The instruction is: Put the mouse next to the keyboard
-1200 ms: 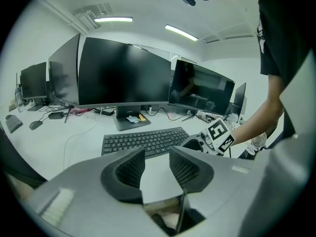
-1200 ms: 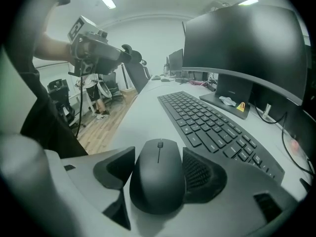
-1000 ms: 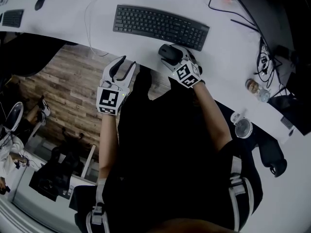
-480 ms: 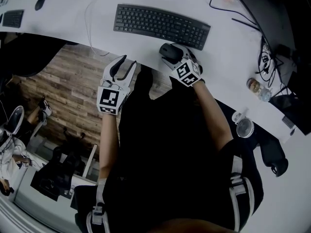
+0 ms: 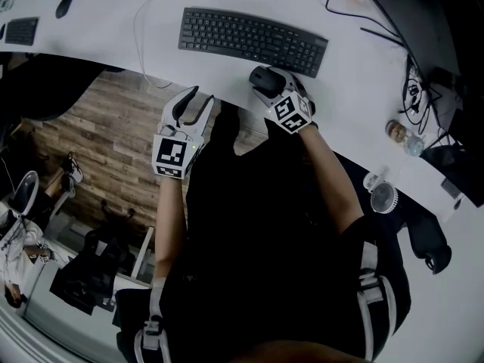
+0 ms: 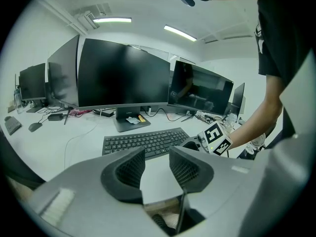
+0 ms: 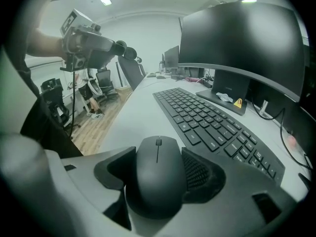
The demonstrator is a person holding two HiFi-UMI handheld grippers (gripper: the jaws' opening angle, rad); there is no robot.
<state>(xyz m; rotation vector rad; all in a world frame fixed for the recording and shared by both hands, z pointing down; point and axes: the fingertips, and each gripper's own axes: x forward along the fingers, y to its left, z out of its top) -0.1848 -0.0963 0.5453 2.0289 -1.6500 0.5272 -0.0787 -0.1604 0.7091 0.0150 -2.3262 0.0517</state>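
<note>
the fingers of the right gripper press on both sides of the mouse, which fills the gap between them. the mouse seems to rest on the table, just beside the near edge of the keyboard, toward its right end. the likely risk is in the release: a pad that clings or a tilted lift-off could drag the mouse into the keys or back toward the table's near edge, which is close. the left gripper has its fingers wide and empty above that near edge, well apart from the mouse.
</note>
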